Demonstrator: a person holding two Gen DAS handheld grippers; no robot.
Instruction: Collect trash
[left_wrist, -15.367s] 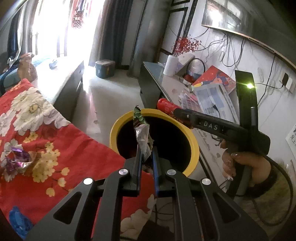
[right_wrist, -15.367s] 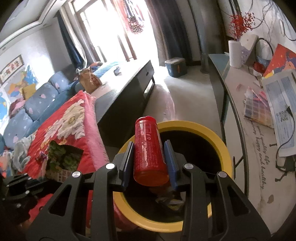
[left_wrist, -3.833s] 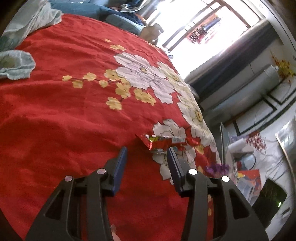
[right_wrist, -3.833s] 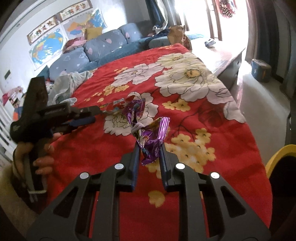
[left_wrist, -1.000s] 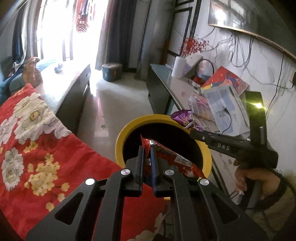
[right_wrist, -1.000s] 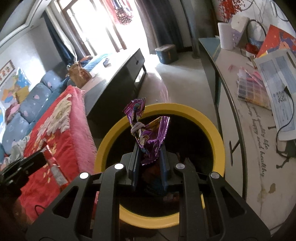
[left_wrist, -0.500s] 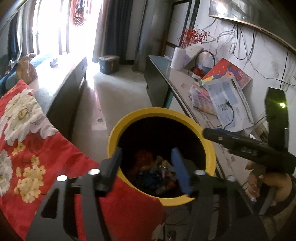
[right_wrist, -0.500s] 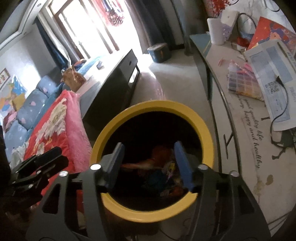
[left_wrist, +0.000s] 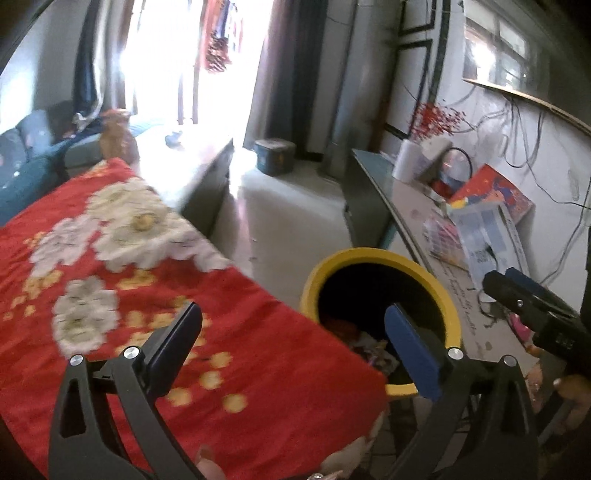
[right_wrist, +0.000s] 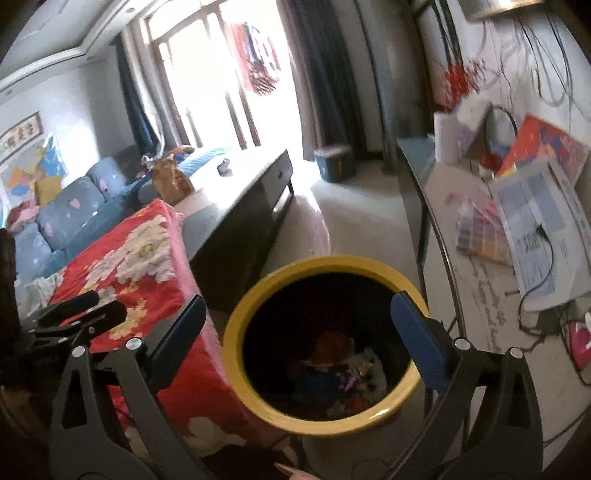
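Wrappers (right_wrist: 354, 373) deep inside yellow bin (right_wrist: 236, 325), directly below right hand-held gripper (right_wrist: 299, 336), both hand-held grippers spread wide, empty.

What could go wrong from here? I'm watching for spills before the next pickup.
The yellow bin stands right beside the red floral cloth; a swing of the open left gripper or right gripper might knock its rim. The wrappers inside look light and could tumble out if it tips.
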